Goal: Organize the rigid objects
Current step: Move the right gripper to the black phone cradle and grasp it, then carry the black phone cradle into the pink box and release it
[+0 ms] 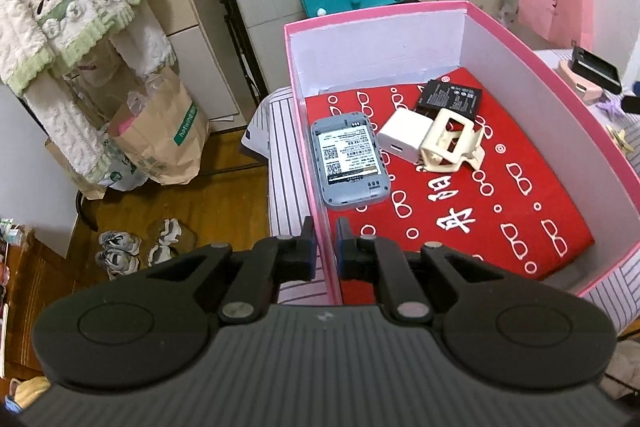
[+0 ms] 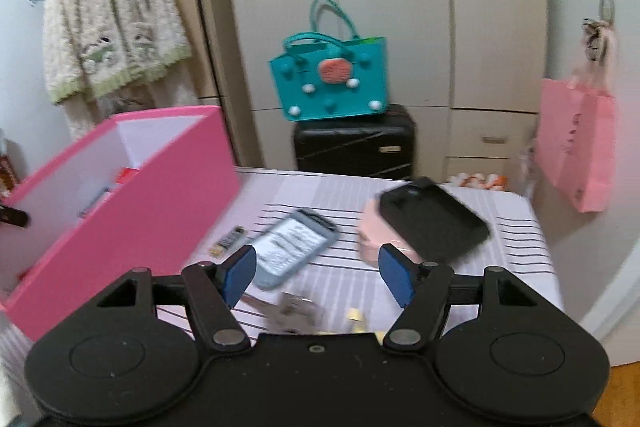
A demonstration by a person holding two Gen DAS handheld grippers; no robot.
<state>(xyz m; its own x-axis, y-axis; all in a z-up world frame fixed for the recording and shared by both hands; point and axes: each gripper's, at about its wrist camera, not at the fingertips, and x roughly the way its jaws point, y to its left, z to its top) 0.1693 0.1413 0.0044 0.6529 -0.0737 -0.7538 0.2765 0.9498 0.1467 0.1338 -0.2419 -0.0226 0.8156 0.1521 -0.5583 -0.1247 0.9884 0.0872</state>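
- The pink box [image 1: 500, 39] stands on the striped cloth [image 2: 480, 239] of the table. It looks like stiff, light cardboard. Inside, on a red printed sheet [image 1: 520, 211], lie a grey pocket router [image 1: 348, 163], a white charger cube [image 1: 404, 139], a cream hair claw clip [image 1: 452, 143] and a black battery [image 1: 450, 97].
- The left gripper [image 1: 324, 243] is clenched on the near wall of the box; the wall is pinched between its blue pads.
- The right gripper [image 2: 316, 275] has its jaws wide apart, with nothing between them, above the loose items on the cloth.
- The black case [image 2: 436, 223] lies partly on a pink object [image 2: 372, 231].
- The second grey router [image 2: 294, 247] is nearest to the right gripper. I judge it hard, smooth and a little slippery; take it across the short sides.
- A small battery [image 2: 230, 241] lies near the box; it may roll.
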